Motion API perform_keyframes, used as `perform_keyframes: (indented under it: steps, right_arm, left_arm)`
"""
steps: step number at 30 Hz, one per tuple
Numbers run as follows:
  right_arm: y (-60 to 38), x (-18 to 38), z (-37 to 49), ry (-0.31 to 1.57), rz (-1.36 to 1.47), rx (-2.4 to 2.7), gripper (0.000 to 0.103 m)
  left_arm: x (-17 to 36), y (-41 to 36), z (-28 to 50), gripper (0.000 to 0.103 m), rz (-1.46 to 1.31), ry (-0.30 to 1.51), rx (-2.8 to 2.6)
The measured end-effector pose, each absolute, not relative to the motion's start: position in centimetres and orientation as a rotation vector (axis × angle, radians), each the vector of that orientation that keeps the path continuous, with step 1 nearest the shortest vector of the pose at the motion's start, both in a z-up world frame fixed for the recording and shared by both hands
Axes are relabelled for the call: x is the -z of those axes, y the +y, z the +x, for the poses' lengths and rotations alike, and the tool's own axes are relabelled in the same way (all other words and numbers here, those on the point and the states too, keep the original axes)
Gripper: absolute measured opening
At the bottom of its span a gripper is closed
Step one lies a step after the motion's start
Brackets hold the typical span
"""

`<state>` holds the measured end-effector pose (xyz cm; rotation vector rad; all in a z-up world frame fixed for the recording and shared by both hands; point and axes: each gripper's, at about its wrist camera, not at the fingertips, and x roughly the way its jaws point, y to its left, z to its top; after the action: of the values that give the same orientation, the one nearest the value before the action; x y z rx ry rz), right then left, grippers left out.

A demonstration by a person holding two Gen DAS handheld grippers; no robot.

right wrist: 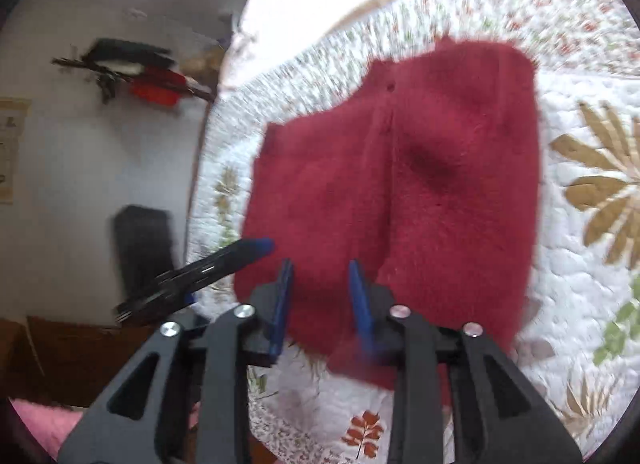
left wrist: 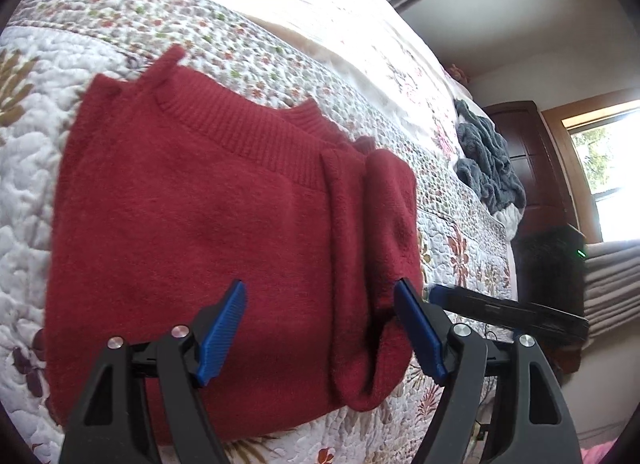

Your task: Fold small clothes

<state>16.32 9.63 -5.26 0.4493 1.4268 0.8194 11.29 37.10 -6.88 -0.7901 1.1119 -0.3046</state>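
So the red sweater [left wrist: 208, 232] is lying folded flat on the bed's quilt [left wrist: 52, 184], sleeve tucked over the body, probably so the next fold stays neat. A grey garment [left wrist: 488, 156] is sitting bunched well beyond the sweater, likely waiting its turn. The left tool [left wrist: 320, 324] is hovering wide open over the sweater's near edge, gripping nothing. The right tool [right wrist: 320, 296] is hanging at that edge too, jaws partly open; motion blur is making it hard to say if it's pinching fabric. The sweater's underside is hidden.
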Motion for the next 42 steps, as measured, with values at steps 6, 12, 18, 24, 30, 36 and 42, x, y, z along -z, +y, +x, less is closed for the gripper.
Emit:
perform_keyframes:
  steps: [6, 12, 18, 24, 30, 36, 42]
  right_arm:
    - [2.5, 4.4, 16.1, 1.385, 0.485, -0.665, 0.042]
    - [-0.2, 6.9, 14.7, 1.385, 0.55, -0.62, 0.042]
    - [-1.9, 8.7, 13.2, 1.41, 0.557, -0.593, 0.042]
    - [-2.6, 9.5, 12.9, 1.42, 0.553, -0.572, 0.042]
    - [-3.2, 10.1, 13.0, 1.427, 0.568, -0.553, 0.042]
    - [-2.9, 10.5, 12.8, 1.44, 0.555, -0.536, 0.042]
    - [-2.1, 10.4, 13.1, 1.437, 0.541, -0.534, 0.042]
  left_arm:
    - [8.5, 34.2, 14.4, 0.079, -0.809, 1.166, 0.377]
    - [10.1, 31.4, 16.8, 0.079, -0.79, 1.209, 0.406]
    - [10.8, 29.2, 18.5, 0.079, -0.821, 1.218, 0.434]
    - [10.8, 27.3, 20.3, 0.081, -0.804, 1.23, 0.44]
    - [9.8, 25.1, 21.6, 0.046, -0.67, 1.251, 0.378]
    - [7.0, 23.5, 21.0, 0.02, -0.581, 1.17, 0.384]
    - [4.8, 25.7, 19.8, 0.015, -0.681, 1.066, 0.462]
